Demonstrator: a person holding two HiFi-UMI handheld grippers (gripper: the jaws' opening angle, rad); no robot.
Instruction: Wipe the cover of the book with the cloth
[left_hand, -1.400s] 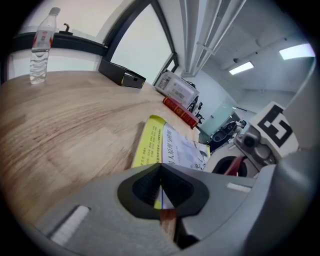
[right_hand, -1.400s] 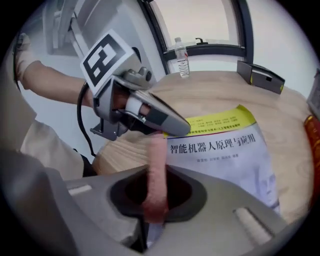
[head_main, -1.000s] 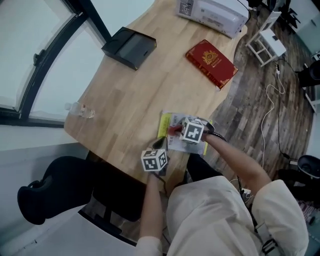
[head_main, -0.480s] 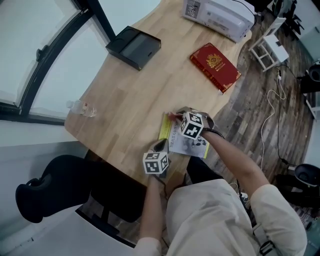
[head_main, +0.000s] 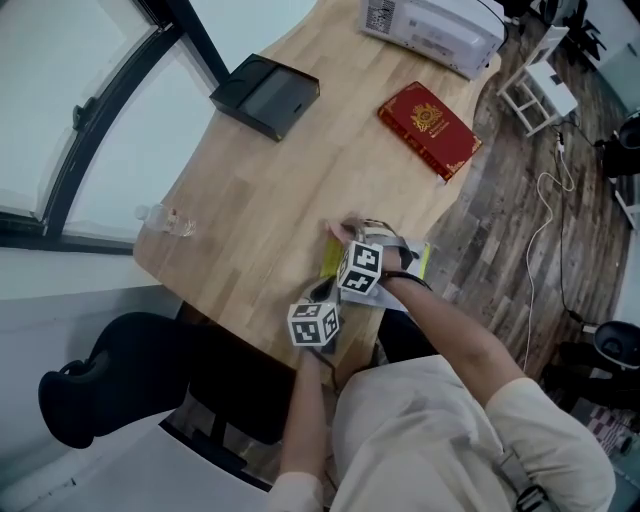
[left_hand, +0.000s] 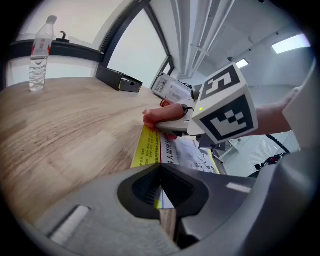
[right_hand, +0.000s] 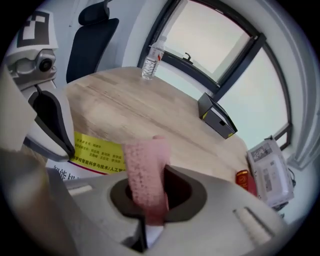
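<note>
The wiping step is judged to be under way. The book (head_main: 417, 262), with a yellow and white cover, is found flat at the near edge of the wooden surface (head_main: 270, 190), directly in front of the person. The left tool (left_hand: 160, 192) is seen closed on the book's near edge, which is judged to be a steadying hold. The right tool (right_hand: 150, 200) is clamped on a folded pink cloth (right_hand: 145, 170), which projects from between its jaws toward the yellow band of the cover. In the left gripper view the cloth is observed at the far end of the book, low over the cover. The next move is judged to call for the cloth to be pressed flat and drawn across the cover toward the near edge, with the left tool's hold kept firm so that the book is not dragged along. In the head view most of the cover is hidden by the right tool's marker cube and the hand behind it. Contact between cloth and cover cannot be confirmed in any view. The print on the cover is too small to be read. A red book (head_main: 428, 129), a black box (head_main: 264, 94) and a water bottle (head_main: 160, 219) are noted well apart from the work and not involved.
</note>
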